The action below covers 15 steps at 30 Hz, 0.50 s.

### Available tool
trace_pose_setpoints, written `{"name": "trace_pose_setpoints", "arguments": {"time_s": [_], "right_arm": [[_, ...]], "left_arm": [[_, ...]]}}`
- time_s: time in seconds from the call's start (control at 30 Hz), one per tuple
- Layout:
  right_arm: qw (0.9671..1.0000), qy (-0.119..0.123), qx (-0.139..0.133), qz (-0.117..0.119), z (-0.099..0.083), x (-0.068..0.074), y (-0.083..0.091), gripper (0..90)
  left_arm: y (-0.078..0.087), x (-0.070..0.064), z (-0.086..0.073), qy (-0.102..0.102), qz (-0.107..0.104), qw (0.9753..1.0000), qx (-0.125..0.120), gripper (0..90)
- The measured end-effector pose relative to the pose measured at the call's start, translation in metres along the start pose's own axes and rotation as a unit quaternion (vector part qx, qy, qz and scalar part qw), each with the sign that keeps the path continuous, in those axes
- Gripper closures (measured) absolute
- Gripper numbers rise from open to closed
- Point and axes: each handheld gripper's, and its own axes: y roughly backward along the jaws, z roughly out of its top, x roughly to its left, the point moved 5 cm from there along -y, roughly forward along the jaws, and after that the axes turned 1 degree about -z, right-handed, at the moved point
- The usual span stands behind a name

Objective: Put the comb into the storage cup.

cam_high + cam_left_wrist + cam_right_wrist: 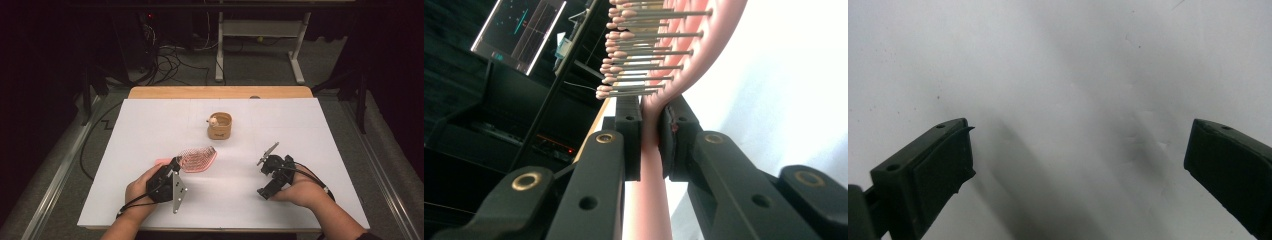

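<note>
Left hand-held gripper [650, 145] clamped on smooth pink handle of hairbrush [197, 159], metal bristles ball-tipped. Right hand-held gripper [1078, 165] jaws wide apart over matte white worktop [150, 130]. Round, seemingly wooden cup [220, 126] upper centre.

1. You have a small round tan wooden cup [220, 128] standing upright toward the far middle of the white tabletop [150, 125], with a little pale ball-topped piece at its near-left rim.
2. Past the tabletop's wooden far edge, you see a white metal desk frame [260, 35] on the grey floor.
3. A tangle of black cables [167, 62] lies on the floor to its left.
4. In the left gripper view, a lit monitor [519, 32] hangs in the dark background.
</note>
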Motion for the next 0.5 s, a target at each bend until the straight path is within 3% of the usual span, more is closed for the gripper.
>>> {"name": "trace_pose_setpoints", "arguments": {"time_s": [0.2, 0.33, 0.5], "right_arm": [[0.9994, -0.015, -0.032, 0.001, -0.0014, 0.0003, -0.0022, 0.1], [0.9979, -0.025, -0.060, 0.001, -0.0014, -0.0009, -0.0035, 0.1], [0.9936, -0.046, -0.103, 0.006, -0.0016, -0.0024, -0.0047, 0.2]], "left_arm": [[0.0000, 0.0044, -0.0007, 0.035, -0.011, 0.9993, -0.001, 81.2], [-0.0006, 0.0062, -0.0012, 0.048, -0.018, 0.9987, 0.001, 81.2], [-0.0008, 0.0073, -0.0015, 0.061, -0.027, 0.9978, 0.000, 81.2]]}}
